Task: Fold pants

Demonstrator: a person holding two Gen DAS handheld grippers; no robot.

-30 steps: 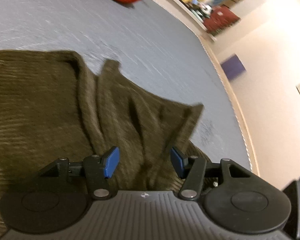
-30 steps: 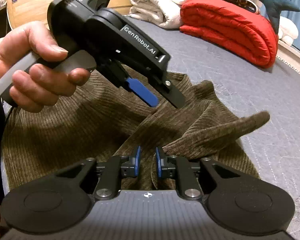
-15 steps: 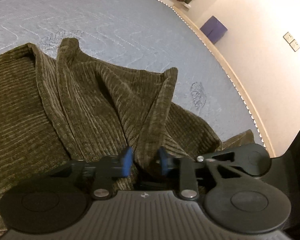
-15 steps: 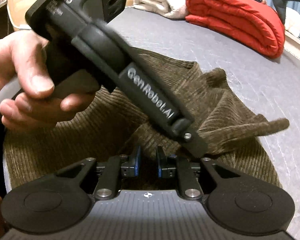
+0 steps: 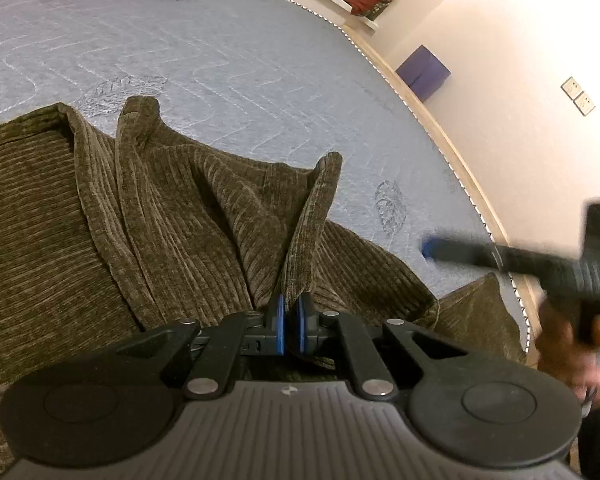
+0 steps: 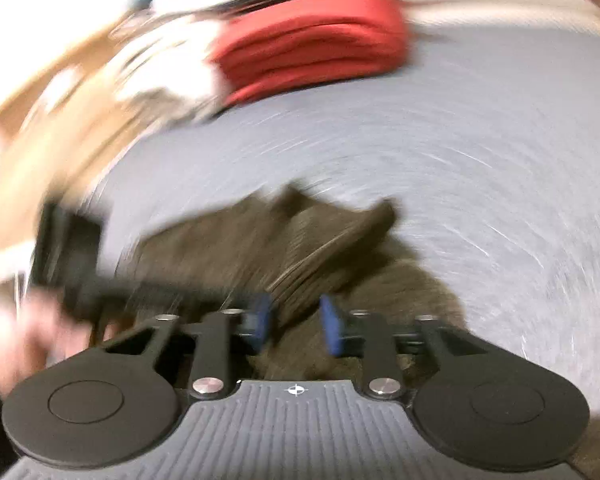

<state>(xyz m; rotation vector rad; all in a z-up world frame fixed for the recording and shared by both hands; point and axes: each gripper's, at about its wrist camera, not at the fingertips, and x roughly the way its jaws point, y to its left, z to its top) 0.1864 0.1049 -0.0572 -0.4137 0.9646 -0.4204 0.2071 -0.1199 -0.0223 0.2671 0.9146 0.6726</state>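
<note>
The brown corduroy pants (image 5: 148, 216) are lying rumpled on the near part of the grey quilted mattress (image 5: 236, 52), bunched into several raised ridges. Everything below is placed relative to those pants.

The left gripper (image 5: 291, 322) is sitting low over their near edge, and its blue pads are pressing together on a narrow upright fold of the corduroy that is rising from between them toward the far side. The cloth around that pinch is fanning out in creases to either side.

The right gripper (image 6: 294, 322) is hanging over the same garment's right-hand portion, with its jaws opening; brown cloth is showing in the gap between the blue pads (image 6: 332, 328), though the heavy blur in that view means it is probably lying below them rather than being squeezed. In the left wrist view this gripper is appearing as a dark smear beyond the pants' right edge, with the person's right hand (image 5: 576, 344) wrapping its handle.

A folded red blanket (image 6: 312, 40) is resting on the mattress well beyond the pants. A purple box (image 5: 422, 72) is standing off the mattress, by the wall.
</note>
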